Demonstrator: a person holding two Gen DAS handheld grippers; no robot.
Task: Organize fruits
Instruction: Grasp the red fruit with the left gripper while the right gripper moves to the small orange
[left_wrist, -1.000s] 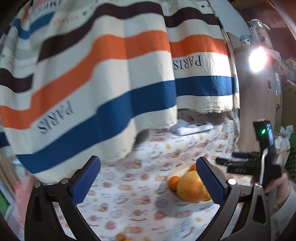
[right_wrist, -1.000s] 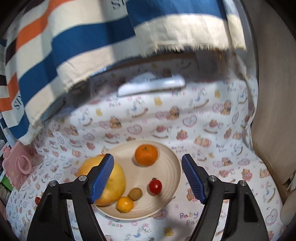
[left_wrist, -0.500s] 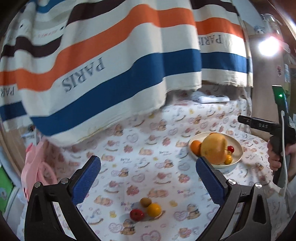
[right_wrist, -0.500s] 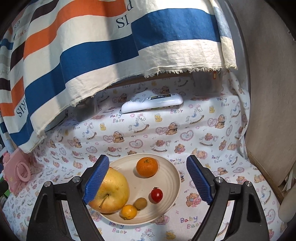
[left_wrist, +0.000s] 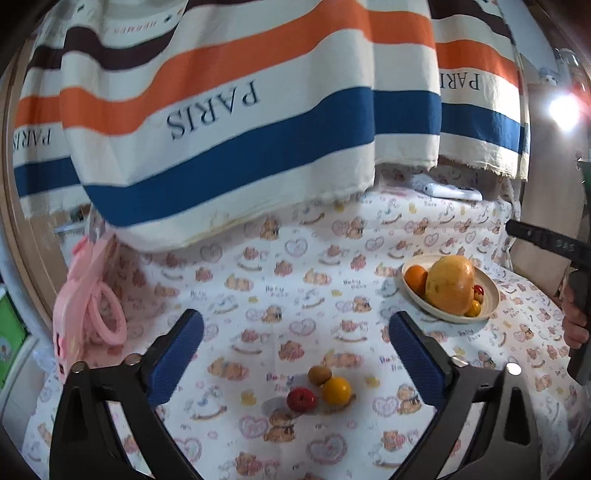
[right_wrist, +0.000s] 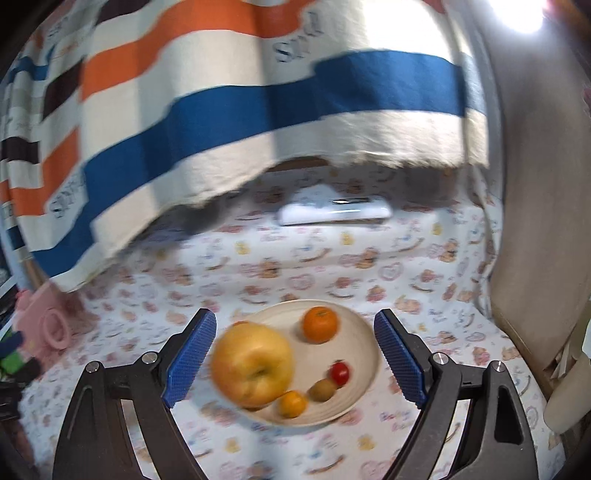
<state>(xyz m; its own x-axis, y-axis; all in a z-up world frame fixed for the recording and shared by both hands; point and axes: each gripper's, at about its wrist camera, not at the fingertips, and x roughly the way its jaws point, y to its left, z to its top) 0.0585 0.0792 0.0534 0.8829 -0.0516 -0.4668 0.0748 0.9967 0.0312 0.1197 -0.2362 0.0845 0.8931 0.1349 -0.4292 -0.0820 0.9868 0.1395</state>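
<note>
A cream plate (right_wrist: 364, 365) on the patterned cloth holds a big yellow fruit (right_wrist: 253, 363), an orange (right_wrist: 320, 324), a red cherry tomato (right_wrist: 340, 373), a kiwi (right_wrist: 322, 390) and a small orange fruit (right_wrist: 292, 404). My right gripper (right_wrist: 295, 363) hovers open over the plate, nothing touching its pads. In the left wrist view the same plate (left_wrist: 489, 299) sits at right. Three loose fruits lie on the cloth: a red tomato (left_wrist: 301, 399), a yellow-orange fruit (left_wrist: 336, 390) and a kiwi (left_wrist: 319, 374). My left gripper (left_wrist: 295, 354) is above them, jaws wide but closing, nothing between them.
A striped "PARIS" cloth (left_wrist: 229, 122) hangs over the back of the surface. A white remote (right_wrist: 334, 214) lies beneath its hem. A pink toy with a ring (left_wrist: 92, 314) stands at the left edge. A wooden panel (right_wrist: 535, 240) bounds the right side.
The left view has swung down and left, bringing three loose fruits between the fingers. The right gripper rose and pulled back a little over the plate; its jaws stand slightly wider.
</note>
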